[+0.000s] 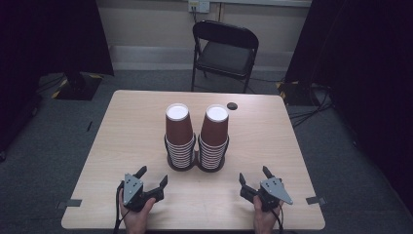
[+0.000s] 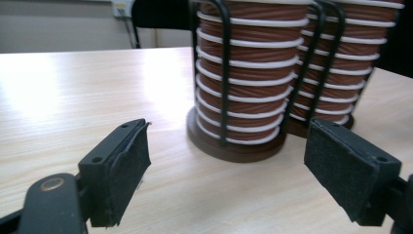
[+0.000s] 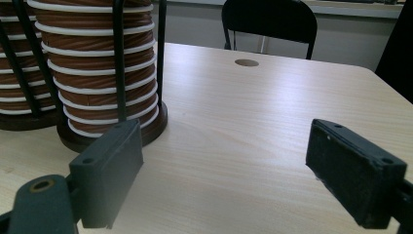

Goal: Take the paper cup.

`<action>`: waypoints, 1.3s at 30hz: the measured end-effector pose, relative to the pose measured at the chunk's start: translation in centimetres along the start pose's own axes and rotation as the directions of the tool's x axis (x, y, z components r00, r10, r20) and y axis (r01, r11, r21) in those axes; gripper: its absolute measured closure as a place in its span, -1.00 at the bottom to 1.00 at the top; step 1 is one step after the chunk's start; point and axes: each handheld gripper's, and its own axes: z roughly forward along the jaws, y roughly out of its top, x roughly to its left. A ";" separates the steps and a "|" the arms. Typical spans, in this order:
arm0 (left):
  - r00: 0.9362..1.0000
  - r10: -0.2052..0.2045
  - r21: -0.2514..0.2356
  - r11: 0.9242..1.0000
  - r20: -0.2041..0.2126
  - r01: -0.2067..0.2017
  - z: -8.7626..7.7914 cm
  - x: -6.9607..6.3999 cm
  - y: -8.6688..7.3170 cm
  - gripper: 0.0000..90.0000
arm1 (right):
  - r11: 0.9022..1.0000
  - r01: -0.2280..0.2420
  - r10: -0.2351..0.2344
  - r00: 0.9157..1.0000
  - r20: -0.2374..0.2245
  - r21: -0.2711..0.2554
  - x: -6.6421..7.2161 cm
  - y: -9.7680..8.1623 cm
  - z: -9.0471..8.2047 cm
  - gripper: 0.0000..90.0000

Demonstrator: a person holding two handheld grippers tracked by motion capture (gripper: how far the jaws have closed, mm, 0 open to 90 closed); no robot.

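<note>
1. The left gripper [image 1: 152, 179] rests near the table's near edge, toward its near left corner, held by a hand [image 1: 138, 214] that comes in from below. Its jaws stand wide apart and hold nothing; in the left gripper view only bare wood lies between the two black pads [image 2: 127, 163].

2. The right gripper [image 1: 253, 176] sits near the near edge too, toward the near right corner, in the other hand [image 1: 265, 218]. It is likewise released, its jaws spread and empty, with plain table [image 1: 272, 131] between them in the right gripper view.

3. Ahead of both, at the middle of the table, stand two stacks of brown paper cups, mouth down, each in a black wire holder on a round dark base. The left stack [image 1: 178, 136] and the right stack [image 1: 214, 136] stand just beside each other, their bases touching or nearly so.

4. The left gripper view looks straight at the left stack's lower rims [image 2: 241, 73]; the right gripper view has the right stack [image 3: 97, 68] off to its left side.

5. Judged from this, the work is at its opening step: both grippers are parked, apart from the stacks, and no cup is lifted yet.

6. The next move likely calls for one gripper to rise to the top cup of a stack, close on its wall above the wire bars, and draw it straight up so that the cups below stay nested.

7. The risk is a squeeze that crushes the thin paper, or a pull that lifts two cups together.
</note>
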 end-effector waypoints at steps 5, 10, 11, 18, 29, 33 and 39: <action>1.000 0.015 0.011 1.000 0.002 -0.015 0.1 -0.3 0.2 -0.58 | 1.000 0.006 -0.006 1.000 -0.009 0.014 0.0 0.0 0.1 -0.72; 0.999 -0.003 0.003 1.000 0.036 0.003 0.0 -0.5 0.5 -0.58 | 1.000 0.011 -0.011 1.000 -0.017 0.016 0.1 0.0 0.1 -0.72; 0.999 -0.004 0.005 1.000 0.046 0.003 -0.1 -0.5 0.7 -0.58 | 1.000 0.012 -0.011 1.000 -0.020 0.015 0.0 0.0 0.1 -0.72; 0.996 0.021 -0.004 1.000 0.083 -0.021 -0.5 -1.5 1.5 -0.58 | 0.999 0.044 -0.044 0.999 -0.021 0.007 0.4 0.0 0.0 -0.71; 0.973 0.052 -0.055 0.998 0.225 -0.041 -0.2 -2.6 3.7 -0.50 | 1.000 0.023 -0.023 0.999 -0.036 0.005 0.2 0.0 -0.2 -0.70; 0.964 0.065 -0.061 0.997 0.258 -0.051 -0.1 -3.2 4.2 -0.42 | 1.000 0.027 -0.027 0.999 -0.036 0.007 0.3 0.0 -0.1 -0.70; 0.962 0.093 -0.049 0.995 0.256 -0.083 0.4 -4.0 4.9 -0.42 | 1.000 0.012 -0.012 0.999 -0.045 -0.002 0.1 0.0 -0.2 -0.70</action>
